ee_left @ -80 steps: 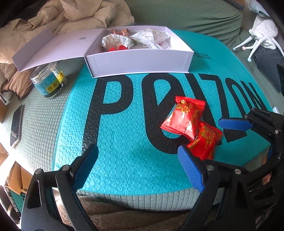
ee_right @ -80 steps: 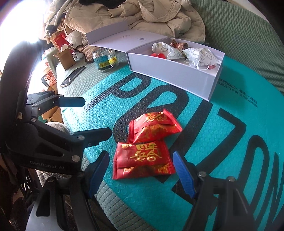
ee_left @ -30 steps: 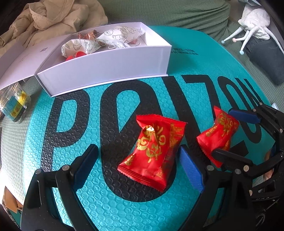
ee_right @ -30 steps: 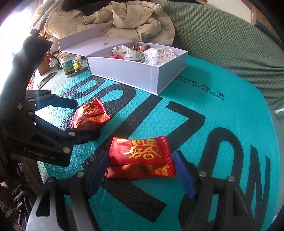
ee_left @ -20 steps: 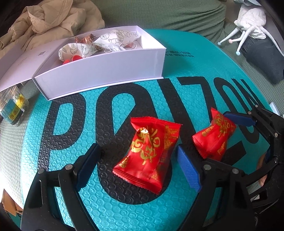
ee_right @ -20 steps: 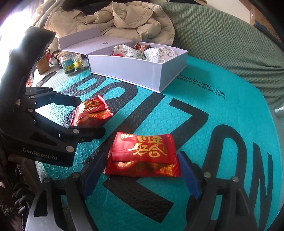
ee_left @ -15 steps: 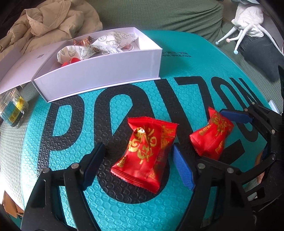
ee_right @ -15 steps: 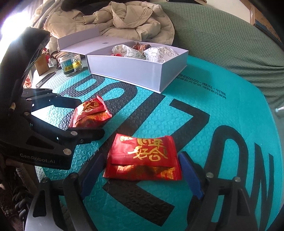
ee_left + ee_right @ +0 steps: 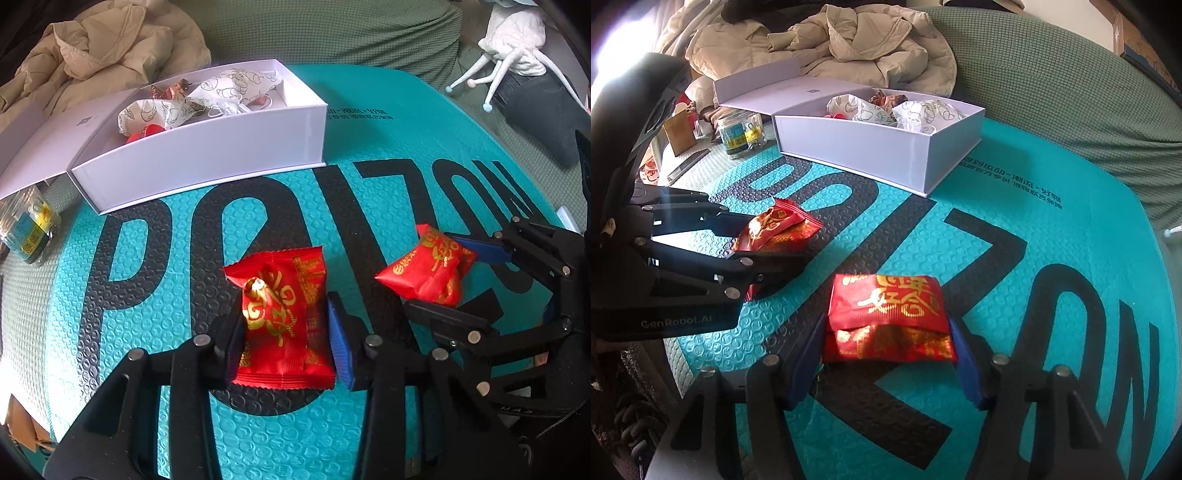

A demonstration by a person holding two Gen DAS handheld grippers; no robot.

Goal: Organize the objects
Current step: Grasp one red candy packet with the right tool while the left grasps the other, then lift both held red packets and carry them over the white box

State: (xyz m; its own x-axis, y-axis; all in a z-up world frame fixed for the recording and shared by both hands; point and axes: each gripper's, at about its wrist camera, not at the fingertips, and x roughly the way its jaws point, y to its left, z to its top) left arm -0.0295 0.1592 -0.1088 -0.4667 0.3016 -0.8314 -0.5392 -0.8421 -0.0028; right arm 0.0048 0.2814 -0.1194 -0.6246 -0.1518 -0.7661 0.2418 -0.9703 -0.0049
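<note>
Teal bubble mailer (image 9: 155,332) with big black letters covers the green bedspread (image 9: 1052,81) under both my claws. Beyond it stands a white box (image 9: 207,155), its lid folded open to the left, with printed paper wrappers (image 9: 221,88) and a few small red bits inside. A beige jacket (image 9: 103,51) is heaped behind the box, and a small clear jar (image 9: 740,134) stands just beside the lid.

My left claw (image 9: 286,332) points steeply down over one red snack packet (image 9: 284,314) that lies on the black lettering. Its jaws are closing, and the blue pads (image 9: 338,339) sit against both long sides of the packet, whose wrapper looks bunched up between them. I read that as a grip on it, though the packet has not left the mailer.

My right claw (image 9: 888,354) is over the other red snack packet (image 9: 886,314), which lies crosswise between the fingers, near the mailer's front edge. These jaws are closing too, and both pads meet the packet's short ends. The left wrist camera shows that packet (image 9: 428,273) pinched and puffed up between the right claw's fingers.

Both packets are well apart from the box, each on the open stretch of the mailer in front of it.
</note>
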